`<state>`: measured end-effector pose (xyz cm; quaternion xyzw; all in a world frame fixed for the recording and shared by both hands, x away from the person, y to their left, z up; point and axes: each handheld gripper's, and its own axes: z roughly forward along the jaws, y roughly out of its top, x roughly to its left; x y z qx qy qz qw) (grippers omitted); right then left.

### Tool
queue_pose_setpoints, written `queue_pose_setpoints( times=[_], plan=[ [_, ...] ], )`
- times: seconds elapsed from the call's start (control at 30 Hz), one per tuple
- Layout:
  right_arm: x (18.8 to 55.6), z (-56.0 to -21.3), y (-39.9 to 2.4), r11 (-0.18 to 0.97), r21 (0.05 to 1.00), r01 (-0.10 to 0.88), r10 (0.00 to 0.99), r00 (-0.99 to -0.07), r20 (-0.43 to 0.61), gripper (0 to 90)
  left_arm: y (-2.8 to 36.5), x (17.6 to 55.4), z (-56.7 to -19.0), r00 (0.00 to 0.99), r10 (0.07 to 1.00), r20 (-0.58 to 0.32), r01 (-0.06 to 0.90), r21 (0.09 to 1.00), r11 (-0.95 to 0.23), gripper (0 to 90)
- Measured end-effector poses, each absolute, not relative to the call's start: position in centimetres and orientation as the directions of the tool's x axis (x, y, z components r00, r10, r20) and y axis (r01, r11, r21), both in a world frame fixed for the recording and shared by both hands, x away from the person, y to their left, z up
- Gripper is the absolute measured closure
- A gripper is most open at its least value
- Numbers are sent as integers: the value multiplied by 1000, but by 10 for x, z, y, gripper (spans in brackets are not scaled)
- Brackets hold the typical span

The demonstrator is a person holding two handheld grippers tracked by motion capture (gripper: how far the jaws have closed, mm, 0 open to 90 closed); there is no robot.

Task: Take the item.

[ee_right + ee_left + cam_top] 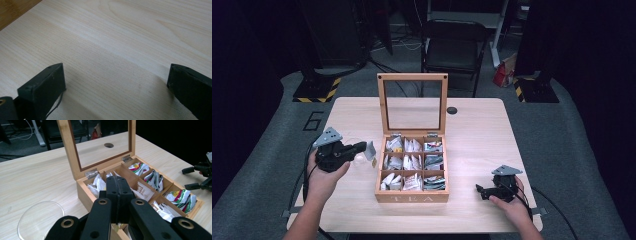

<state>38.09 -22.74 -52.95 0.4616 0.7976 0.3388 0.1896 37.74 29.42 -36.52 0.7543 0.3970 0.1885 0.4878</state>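
**Jaws shut on a tea bag beside the open box**

Pressed flat together, the jaws of the left gripper pinch a tea bag at their tips, a small tag dangling just under it in the high view. From that gripper's own camera the two black pads meet with no gap at all, and the bag itself can't be made out past them. Right below and a touch to the left sits a clear glass cup, its rim on the table just beside the gripper. Out to the right is the wooden tea box, lid standing upright on its hinges at the far side, glass pane framed in wood. Nine compartments, all stuffed with packets: white ones on the left and in the middle, green and red ones down the right column. The held bag hangs just off the box's left wall, level with the far row.

Over on the near right, the right gripper rests low on the table, well apart from the box, jaws spread wide with bare wood grain between them. A hand wraps each gripper from the near edge. A small dark hole marks the tabletop beyond the lid, and a black chair stands on the far side
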Motion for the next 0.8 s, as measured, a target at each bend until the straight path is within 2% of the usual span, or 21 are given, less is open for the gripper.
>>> queue_pose_setpoints(
  times=[0.8],
  plan=[
    [381,-530,-227,343,716,608,864,-502,12,9,320,394,-358,538,838,-91,434,882,-182,900]
  ],
)
